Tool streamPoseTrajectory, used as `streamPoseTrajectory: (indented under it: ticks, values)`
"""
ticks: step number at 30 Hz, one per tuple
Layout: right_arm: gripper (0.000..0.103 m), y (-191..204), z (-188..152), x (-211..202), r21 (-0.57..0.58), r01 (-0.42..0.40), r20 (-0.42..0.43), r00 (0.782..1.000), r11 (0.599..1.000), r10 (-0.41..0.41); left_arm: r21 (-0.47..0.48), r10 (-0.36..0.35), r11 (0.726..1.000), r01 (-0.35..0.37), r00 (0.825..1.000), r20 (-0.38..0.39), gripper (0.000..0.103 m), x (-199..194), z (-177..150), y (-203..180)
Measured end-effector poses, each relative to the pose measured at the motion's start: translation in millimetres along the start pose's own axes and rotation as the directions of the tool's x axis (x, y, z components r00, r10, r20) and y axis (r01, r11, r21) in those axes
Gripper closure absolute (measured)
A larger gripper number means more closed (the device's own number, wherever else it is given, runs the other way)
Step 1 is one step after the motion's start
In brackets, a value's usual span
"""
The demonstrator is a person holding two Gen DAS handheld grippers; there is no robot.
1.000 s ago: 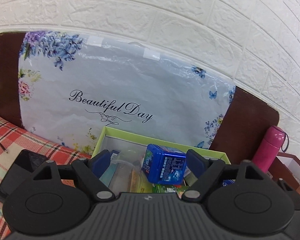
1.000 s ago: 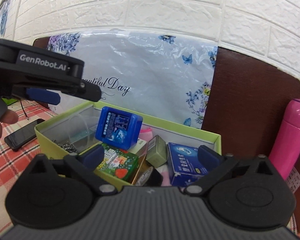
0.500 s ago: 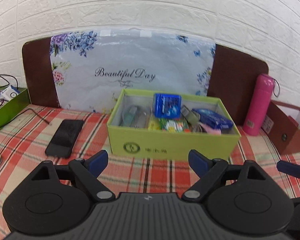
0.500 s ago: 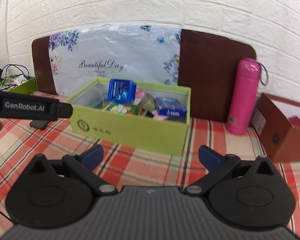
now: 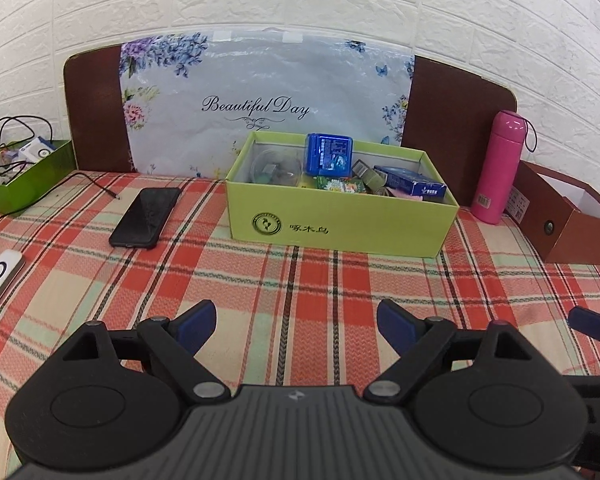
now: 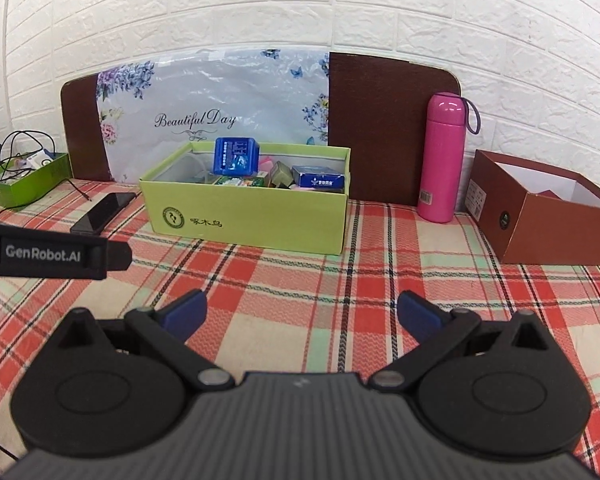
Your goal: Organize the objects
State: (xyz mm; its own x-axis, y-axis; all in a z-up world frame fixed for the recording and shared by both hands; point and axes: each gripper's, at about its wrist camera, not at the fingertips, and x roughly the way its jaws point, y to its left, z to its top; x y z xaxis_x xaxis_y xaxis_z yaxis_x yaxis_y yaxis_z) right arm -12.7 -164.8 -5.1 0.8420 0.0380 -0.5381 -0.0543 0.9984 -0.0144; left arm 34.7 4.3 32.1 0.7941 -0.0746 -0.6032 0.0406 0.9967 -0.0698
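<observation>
Nearest, the left gripper (image 5: 296,320) and the right gripper (image 6: 302,312) hang over the plaid worktop (image 5: 300,280), jaws spread wide, nothing between them. Beyond them sits the green box (image 5: 340,220), holding a blue tin (image 5: 329,154) and small packets. A black phone (image 5: 146,212) lies left of the box, a pink bottle (image 5: 500,168) right of it.

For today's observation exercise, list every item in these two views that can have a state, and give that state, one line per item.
left gripper: open, empty
right gripper: open, empty
green box: lidless, filled with small items
blue tin: on top of the contents, tilted
pink flask: upright, capped
brown box: open
phone: flat, screen dark, cable unplugged
</observation>
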Motion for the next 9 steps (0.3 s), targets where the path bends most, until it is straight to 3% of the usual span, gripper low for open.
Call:
streamPoseTrajectory:
  ticks: [9]
  values:
    - [0.000, 2.9, -9.1, -2.8, 0.001, 0.008, -0.014, 1.000, 1.000, -0.008, 0.012, -0.002, 1.000, 0.001, 1.000, 0.027, 0.013, -7.1, -8.6, 1.0]
